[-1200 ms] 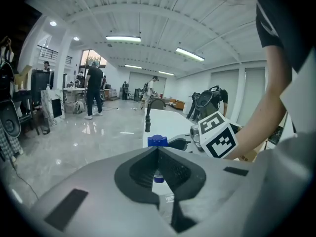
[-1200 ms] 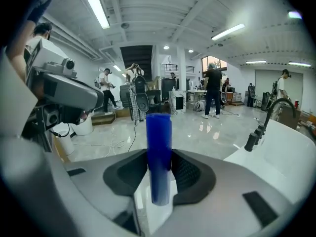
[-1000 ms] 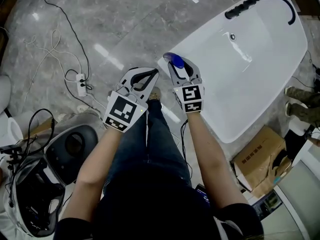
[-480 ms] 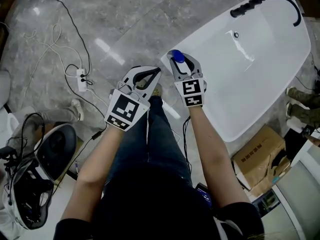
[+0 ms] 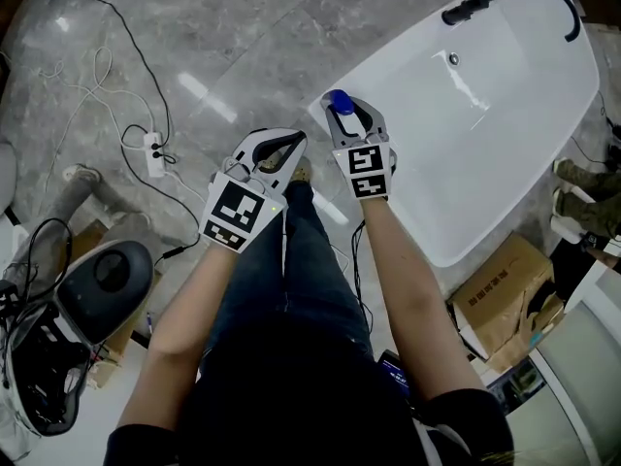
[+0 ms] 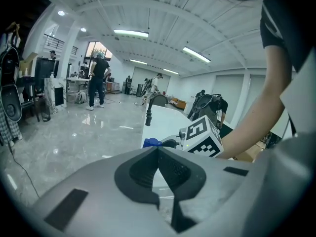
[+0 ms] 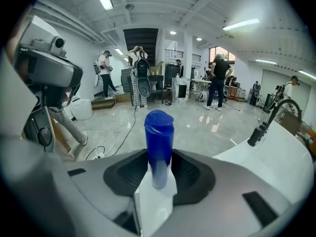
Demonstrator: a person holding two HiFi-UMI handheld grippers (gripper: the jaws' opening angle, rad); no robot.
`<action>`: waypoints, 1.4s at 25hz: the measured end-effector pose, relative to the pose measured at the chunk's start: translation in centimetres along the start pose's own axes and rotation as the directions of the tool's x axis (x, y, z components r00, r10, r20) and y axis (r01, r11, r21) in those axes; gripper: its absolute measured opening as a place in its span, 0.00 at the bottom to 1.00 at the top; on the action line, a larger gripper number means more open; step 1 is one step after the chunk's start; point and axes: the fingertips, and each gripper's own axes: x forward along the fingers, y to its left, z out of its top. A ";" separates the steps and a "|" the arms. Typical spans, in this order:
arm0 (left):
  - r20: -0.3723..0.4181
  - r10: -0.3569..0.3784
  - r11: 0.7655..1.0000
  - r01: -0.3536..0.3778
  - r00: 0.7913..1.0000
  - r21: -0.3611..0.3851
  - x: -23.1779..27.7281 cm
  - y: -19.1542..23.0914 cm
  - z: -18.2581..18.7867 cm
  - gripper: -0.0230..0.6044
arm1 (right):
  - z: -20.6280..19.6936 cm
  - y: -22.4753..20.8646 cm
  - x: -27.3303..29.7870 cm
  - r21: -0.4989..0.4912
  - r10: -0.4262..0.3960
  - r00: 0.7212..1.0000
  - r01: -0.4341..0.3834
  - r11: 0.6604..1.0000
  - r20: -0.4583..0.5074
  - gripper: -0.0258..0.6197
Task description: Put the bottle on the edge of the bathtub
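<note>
the right tool is clamped on the bottle. its two dark pads press the white body from either side, and the jaws stand fairly wide because of the bottle's girth. the bottle's long axis runs along the jaws. the white lower end sits back between the pads, and the blue cap sticks out past the tips, pointing forward and away from the person. in the left gripper view the cap juts out about level.

the left tool is just beside the right one, on its left and apart from it. its jaws are closed tip to tip with nothing between them.

in the head view the cap lies over the near corner of the bathtub. the bottle is carried by the tool and does not stand on the rim. in the right gripper view the white rim curves off to the right of the tool, and grey polished floor lies beyond the cap. a black faucet stands at the tub's far end.

on the floor well to the left lies a white power strip with loose cables. a cardboard box sits by the tub's near right side.
</note>
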 end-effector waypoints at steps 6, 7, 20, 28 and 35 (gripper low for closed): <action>0.002 -0.015 1.000 0.015 1.000 0.001 -0.4 -0.6 0.1 0.07 | -0.3 -0.2 -0.4 0.005 -0.019 1.000 0.019 1.000 -0.010 0.29; 0.001 -0.016 1.000 0.016 1.000 0.000 -0.4 -0.6 0.1 0.07 | -0.3 -0.3 -0.4 0.007 -0.018 1.000 0.018 1.000 -0.012 0.29; -0.010 -0.014 1.000 0.014 1.000 0.004 -2.0 -1.9 0.6 0.07 | -1.3 -0.2 -3.8 0.166 -0.015 0.998 0.023 0.986 -0.055 0.37; 0.041 0.083 0.995 -0.085 0.996 0.048 -5.2 -2.1 4.6 0.07 | 3.1 1.8 -13.8 0.313 -0.114 0.990 0.083 0.946 0.080 0.11; 0.198 0.156 0.981 -0.176 0.968 0.087 -9.4 -1.8 12.7 0.07 | 14.5 0.0 -21.2 0.286 -0.198 0.931 0.109 0.952 0.306 0.08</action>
